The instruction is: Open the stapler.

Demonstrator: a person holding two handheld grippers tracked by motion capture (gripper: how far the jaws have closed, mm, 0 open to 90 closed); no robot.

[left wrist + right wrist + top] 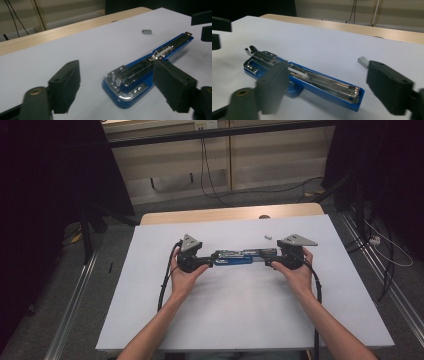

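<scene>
A blue stapler [240, 257] lies opened out flat on the white table top [240, 310], its metal staple channel facing up. My left gripper [207, 262] is at its left end and my right gripper [270, 261] at its right end. In the left gripper view the left gripper [117, 68] is open; the stapler's rounded end [125, 85] lies between the pads, and they stand apart from it. In the right gripper view the right gripper [329, 70] is open too, astride the stapler [322, 82] without pressing on it. A small grey block of staples [268, 237] lies just behind the stapler.
The table's wooden far edge [230, 214] shows beyond the white top. Black cables [210, 175] run over the floor behind it, and metal rails [75, 295] flank the table. Dark curtains hang at both back corners.
</scene>
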